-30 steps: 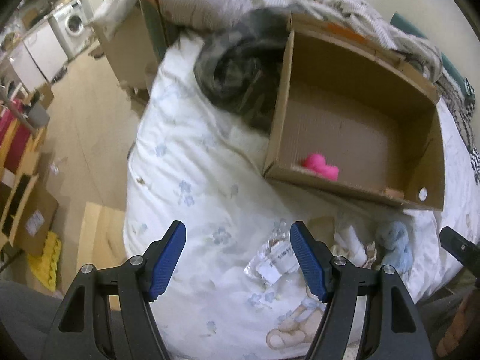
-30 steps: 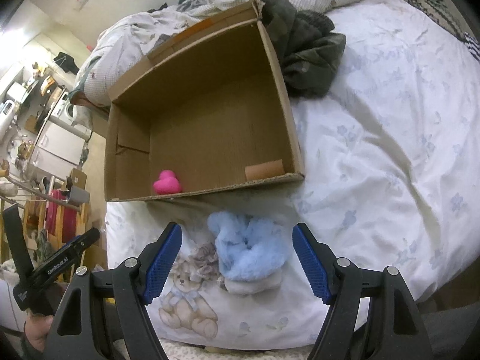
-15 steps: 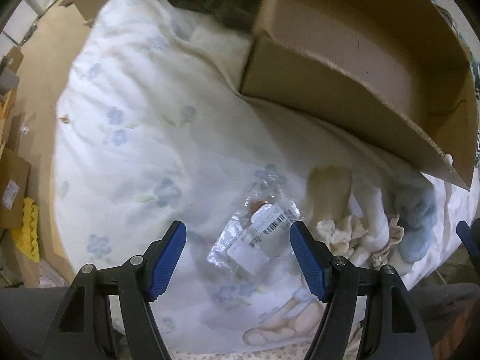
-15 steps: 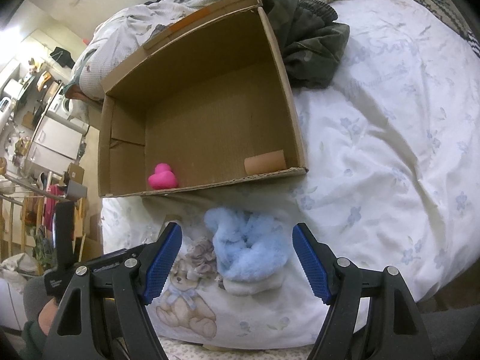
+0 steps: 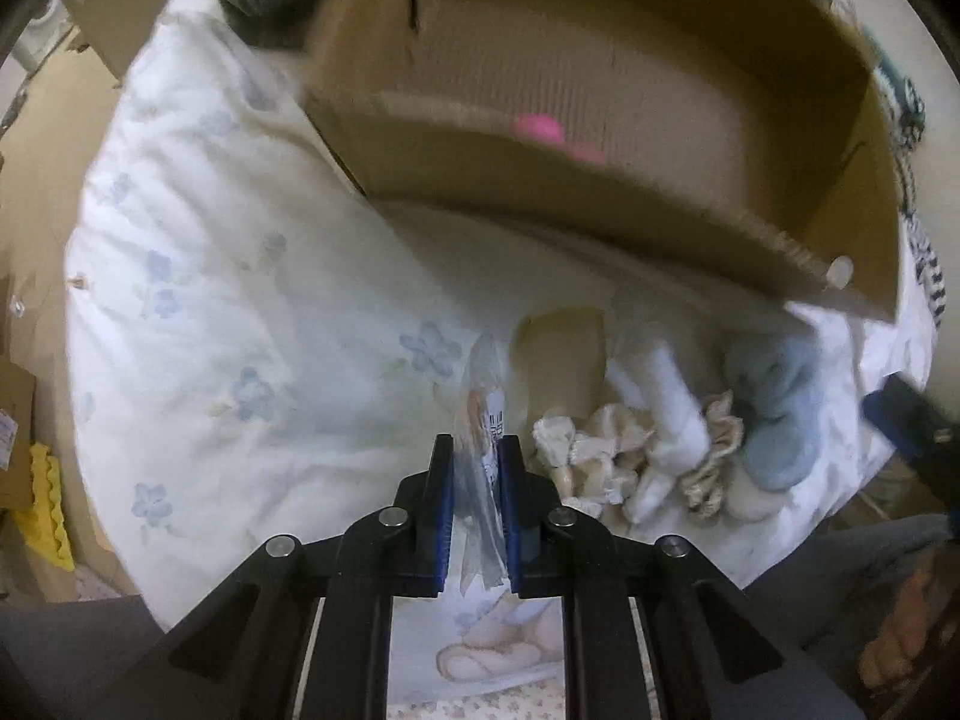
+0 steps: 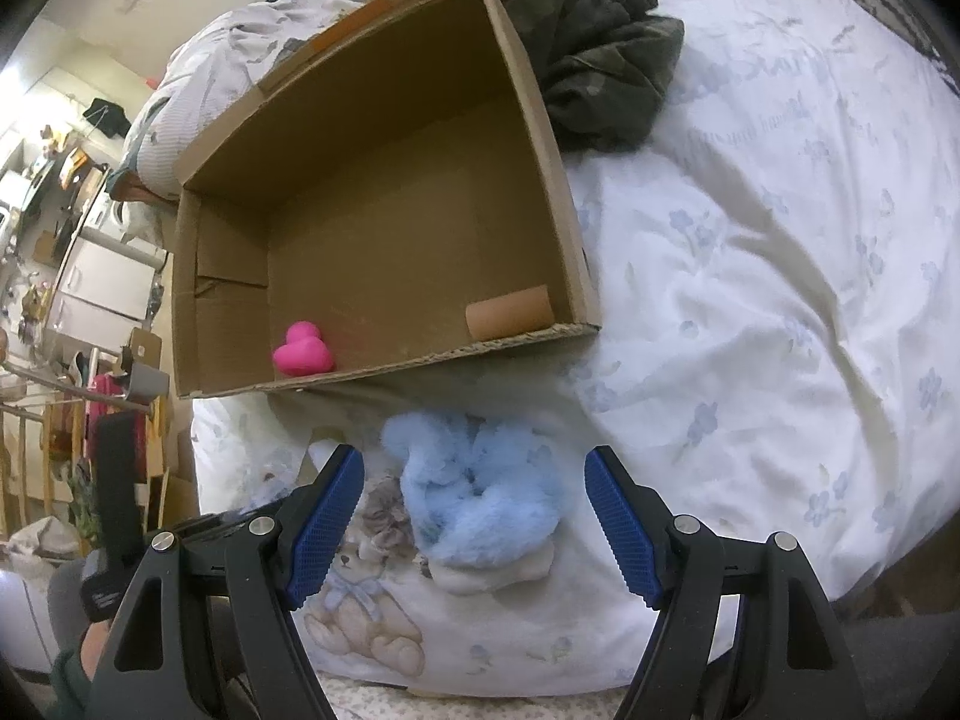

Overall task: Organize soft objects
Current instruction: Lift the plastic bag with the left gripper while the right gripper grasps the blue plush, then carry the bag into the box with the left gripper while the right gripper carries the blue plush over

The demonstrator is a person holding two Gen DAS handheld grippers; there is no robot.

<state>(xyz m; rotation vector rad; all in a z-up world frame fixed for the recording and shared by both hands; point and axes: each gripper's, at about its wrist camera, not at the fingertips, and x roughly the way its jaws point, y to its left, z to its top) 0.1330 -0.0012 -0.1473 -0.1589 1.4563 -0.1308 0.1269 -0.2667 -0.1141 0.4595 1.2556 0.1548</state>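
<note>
My left gripper [image 5: 475, 450] is shut on a clear plastic packet [image 5: 483, 420] with a barcode label, lifted a little above the white bedspread. To its right lie a cream frilly cloth [image 5: 606, 456], a white fluffy piece [image 5: 660, 396] and a fluffy light-blue soft toy [image 5: 774, 414]. An open cardboard box [image 6: 558, 192] lies beyond, holding a pink soft toy [image 6: 302, 352] and a cardboard roll [image 6: 509, 312]. My right gripper [image 6: 474, 516] is open, its jaws on either side of the light-blue toy [image 6: 480, 498], just above it.
A dark green garment [image 6: 600, 54] is heaped behind the box's right side. The bed's edge drops off to the left, with cardboard boxes [image 5: 12, 420] on the floor. Open flowered bedspread [image 6: 780, 300] stretches to the right.
My left gripper came down on the plastic packet, shut on it and lifted it, tilting the view toward the box. My right gripper stayed open over the blue toy.
</note>
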